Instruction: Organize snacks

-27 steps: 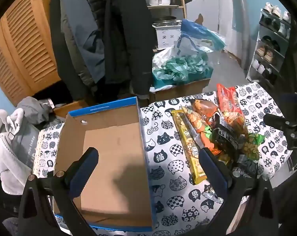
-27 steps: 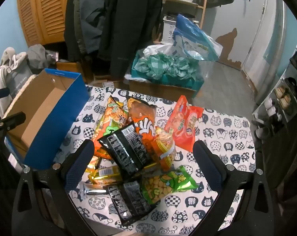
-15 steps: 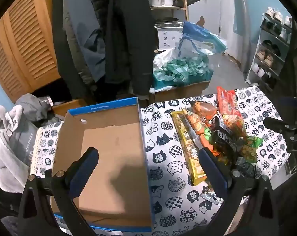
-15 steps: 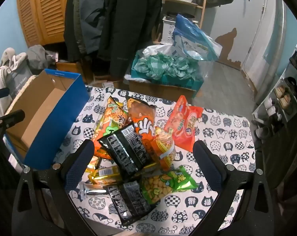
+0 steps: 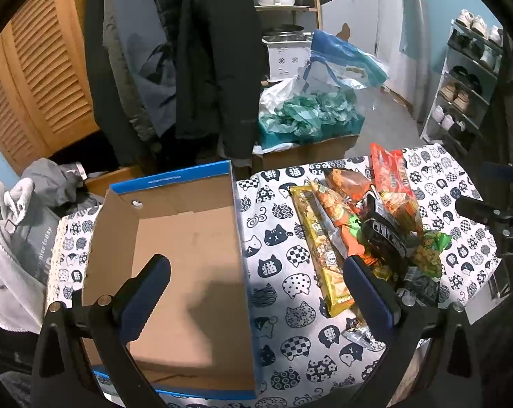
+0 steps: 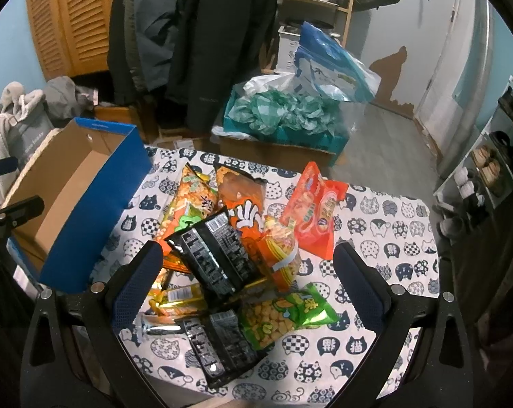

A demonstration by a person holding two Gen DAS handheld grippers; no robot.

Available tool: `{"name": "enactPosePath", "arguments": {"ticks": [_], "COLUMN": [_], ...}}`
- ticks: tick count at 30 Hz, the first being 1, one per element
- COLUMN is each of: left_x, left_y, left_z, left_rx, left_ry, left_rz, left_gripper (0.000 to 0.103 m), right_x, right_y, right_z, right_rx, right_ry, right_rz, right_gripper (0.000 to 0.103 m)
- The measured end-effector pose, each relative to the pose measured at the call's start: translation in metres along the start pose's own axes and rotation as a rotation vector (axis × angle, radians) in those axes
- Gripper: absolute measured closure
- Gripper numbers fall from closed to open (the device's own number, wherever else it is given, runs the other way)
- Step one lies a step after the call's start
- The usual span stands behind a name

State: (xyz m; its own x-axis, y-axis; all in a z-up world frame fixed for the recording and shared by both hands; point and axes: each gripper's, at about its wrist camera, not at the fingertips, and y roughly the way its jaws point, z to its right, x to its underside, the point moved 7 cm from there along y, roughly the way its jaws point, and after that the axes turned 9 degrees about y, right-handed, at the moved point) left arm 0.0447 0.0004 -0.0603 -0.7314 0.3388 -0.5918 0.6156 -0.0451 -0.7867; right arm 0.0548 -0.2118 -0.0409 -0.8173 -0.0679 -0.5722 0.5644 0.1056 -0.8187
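Observation:
An empty blue-edged cardboard box (image 5: 188, 244) stands on the left of the cat-print table (image 5: 277, 265); it also shows in the right wrist view (image 6: 86, 197). A pile of snack packets (image 6: 229, 244) lies to its right: a black packet (image 6: 209, 251), orange packets (image 6: 246, 200), a red packet (image 6: 314, 210), a green peanut packet (image 6: 283, 316) and a long yellow packet (image 5: 321, 248). My left gripper (image 5: 256, 282) is open and empty above the box's right wall. My right gripper (image 6: 248, 268) is open and empty above the pile.
Coats (image 5: 202, 54) hang behind the table. A cardboard carton with teal bags (image 6: 283, 119) sits on the floor beyond the far edge. A shoe rack (image 5: 470, 78) stands at the right. Grey clothing (image 5: 15, 224) lies at the left.
Both views have shifted only slightly; the left gripper has drifted a little. Both grippers stay open and nothing on the table has moved.

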Motion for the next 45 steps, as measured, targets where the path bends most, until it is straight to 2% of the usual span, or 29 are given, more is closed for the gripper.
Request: {"name": "enactPosePath", "arguments": {"ticks": [45], "left_x": [0.006], "left_y": [0.002], "left_z": [0.011], "left_rx": [0.019], "left_ry": [-0.004], "left_rz": [-0.012], "left_gripper": [0.0], "right_x": [0.001], "right_y": [0.001], "right_z": [0.0], "right_rx": [-0.003], "right_ry": [0.001], "right_rz": [-0.002], "right_gripper": [0.003]}}
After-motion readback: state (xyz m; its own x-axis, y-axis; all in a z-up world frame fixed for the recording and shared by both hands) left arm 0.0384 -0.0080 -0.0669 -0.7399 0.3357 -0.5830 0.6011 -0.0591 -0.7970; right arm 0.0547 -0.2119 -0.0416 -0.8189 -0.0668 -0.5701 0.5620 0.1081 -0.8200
